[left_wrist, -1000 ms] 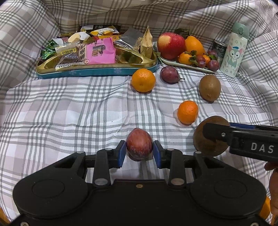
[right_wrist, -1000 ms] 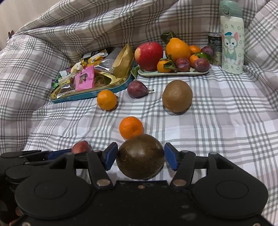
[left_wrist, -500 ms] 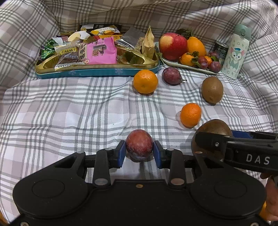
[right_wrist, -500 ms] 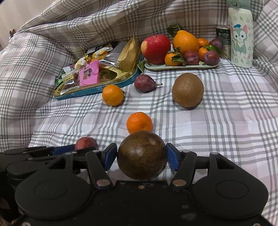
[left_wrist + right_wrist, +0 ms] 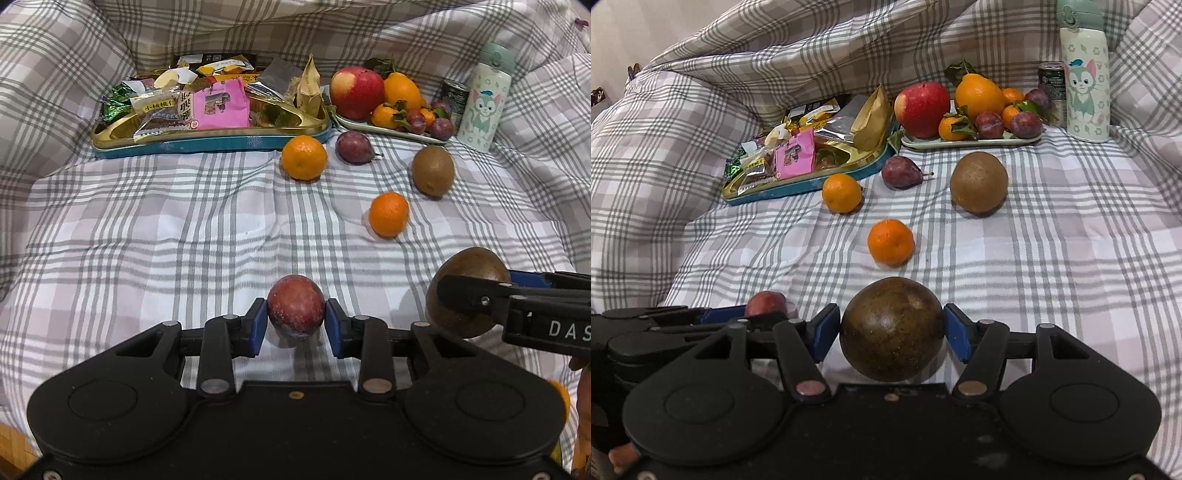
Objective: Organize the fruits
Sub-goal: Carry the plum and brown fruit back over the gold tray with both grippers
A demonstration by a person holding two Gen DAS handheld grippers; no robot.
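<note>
Soft checked cloth (image 5: 166,229) in grey, pink and white covers everything, and it bunches up in big folds at the back and at both side edges. Along the far edge, from left to right, sit a shiny gold tin tray (image 5: 207,138) full of crinkly snack packets, a flat pale plate (image 5: 971,142) piled with a big red apple (image 5: 356,94), oranges and little plums, a small dark can (image 5: 455,96), and a tall smooth bottle (image 5: 1086,79) with a cat picture.

On the flat cloth in front of them lie a round bumpy orange (image 5: 304,157), a dark purple plum (image 5: 354,147) with a thin stem, a fuzzy brown kiwi (image 5: 433,170) and a smaller orange (image 5: 389,214). They are well apart from each other. Lots of bare cloth lies on the left side and in the middle.

Down at the near edge, the left gripper (image 5: 295,319) points straight ahead. Its blue pads press on both sides of a smooth, speckled red plum (image 5: 295,312). Just beside it on the right, the right gripper (image 5: 891,330) pinches a big round brown fruit (image 5: 891,328) with tiny dots, and its pads are spread wider. Both fruits look lifted a little above the cloth.
</note>
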